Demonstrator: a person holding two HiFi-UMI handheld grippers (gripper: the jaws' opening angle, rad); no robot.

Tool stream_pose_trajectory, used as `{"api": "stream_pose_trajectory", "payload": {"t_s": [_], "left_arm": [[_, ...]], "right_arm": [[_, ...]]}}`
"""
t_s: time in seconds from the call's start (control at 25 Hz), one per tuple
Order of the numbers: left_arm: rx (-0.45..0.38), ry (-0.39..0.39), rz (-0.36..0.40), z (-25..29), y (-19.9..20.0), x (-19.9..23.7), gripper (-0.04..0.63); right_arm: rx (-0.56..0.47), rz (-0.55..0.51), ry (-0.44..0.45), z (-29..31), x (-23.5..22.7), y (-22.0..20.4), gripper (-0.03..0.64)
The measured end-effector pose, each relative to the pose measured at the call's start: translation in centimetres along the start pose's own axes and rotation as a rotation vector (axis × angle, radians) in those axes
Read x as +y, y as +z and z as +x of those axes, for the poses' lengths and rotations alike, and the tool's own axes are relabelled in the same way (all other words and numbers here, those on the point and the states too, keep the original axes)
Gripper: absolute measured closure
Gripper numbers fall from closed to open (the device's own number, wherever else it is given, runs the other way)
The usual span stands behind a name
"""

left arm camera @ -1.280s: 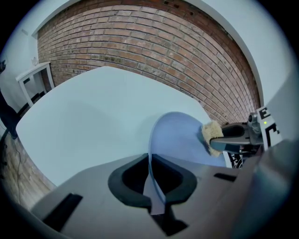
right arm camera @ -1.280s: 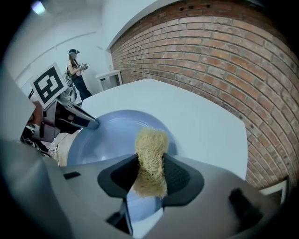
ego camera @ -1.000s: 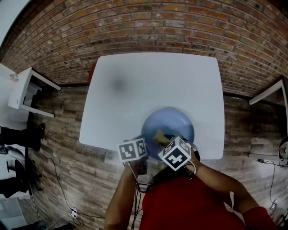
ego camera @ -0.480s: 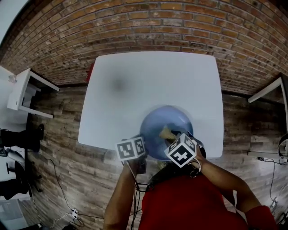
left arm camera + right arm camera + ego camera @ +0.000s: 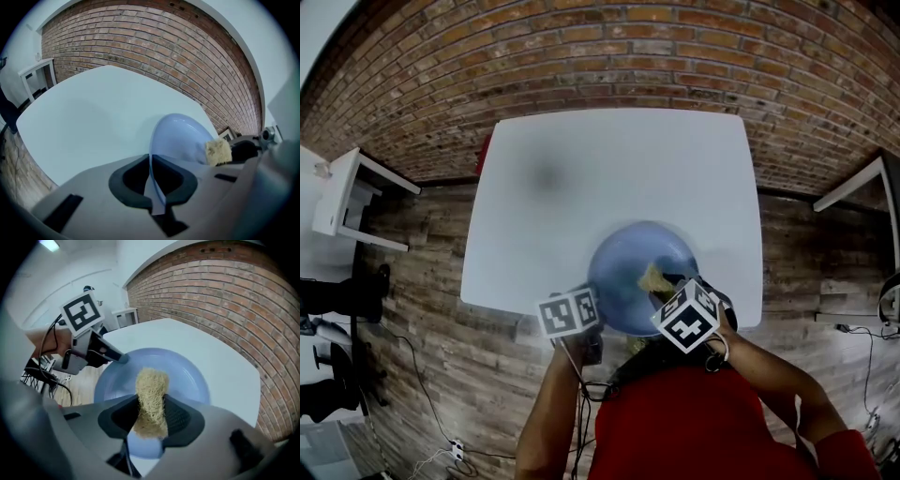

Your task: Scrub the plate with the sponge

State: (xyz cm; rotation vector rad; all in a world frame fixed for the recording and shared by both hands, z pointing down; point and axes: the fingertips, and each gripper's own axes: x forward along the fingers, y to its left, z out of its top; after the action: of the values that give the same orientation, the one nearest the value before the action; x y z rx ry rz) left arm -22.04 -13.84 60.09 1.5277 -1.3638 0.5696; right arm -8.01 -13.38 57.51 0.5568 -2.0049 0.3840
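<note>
A blue plate (image 5: 628,267) lies near the front edge of the white table (image 5: 609,169). My left gripper (image 5: 594,328) is shut on the plate's near-left rim; the thin blue edge runs between its jaws in the left gripper view (image 5: 152,180). My right gripper (image 5: 664,286) is shut on a yellow fibrous sponge (image 5: 653,277), which rests on the right half of the plate. In the right gripper view the sponge (image 5: 151,397) stands up between the pads over the plate (image 5: 187,371), with the left gripper (image 5: 118,357) at the plate's far-left rim. The left gripper view shows the sponge (image 5: 218,152) over the plate (image 5: 180,138).
A brick wall (image 5: 609,56) runs behind the table. A white side table (image 5: 342,197) stands on the wooden floor at the left, and another white one (image 5: 853,192) at the right. Cables (image 5: 422,375) trail across the floor. The plate sits close to the table's front edge.
The right gripper has slid the sponge to the right across the plate. The left gripper and the plate have kept still.
</note>
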Motion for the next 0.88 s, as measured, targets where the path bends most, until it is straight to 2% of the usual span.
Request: {"api": "stream_pose_trajectory", "payload": {"t_s": [0.2, 0.36, 0.52, 0.88], "left_arm": [[0.002, -0.004, -0.016, -0.1, 0.0, 0.1, 0.566], [0.003, -0.001, -0.012, 0.0, 0.0, 0.1, 0.566], [0.002, -0.001, -0.005, 0.0, 0.1, 0.1, 0.566], [0.0, 0.004, -0.004, 0.0, 0.1, 0.1, 0.566]], "right_arm": [[0.017, -0.132, 0.145, 1.5, 7.5, 1.3, 0.456], [0.037, -0.185, 0.168, 2.4, 9.3, 1.3, 0.456], [0.043, -0.169, 0.154, 2.0, 8.0, 0.8, 0.456], [0.101, -0.078, 0.067, -0.1, 1.2, -3.3, 0.456]]}}
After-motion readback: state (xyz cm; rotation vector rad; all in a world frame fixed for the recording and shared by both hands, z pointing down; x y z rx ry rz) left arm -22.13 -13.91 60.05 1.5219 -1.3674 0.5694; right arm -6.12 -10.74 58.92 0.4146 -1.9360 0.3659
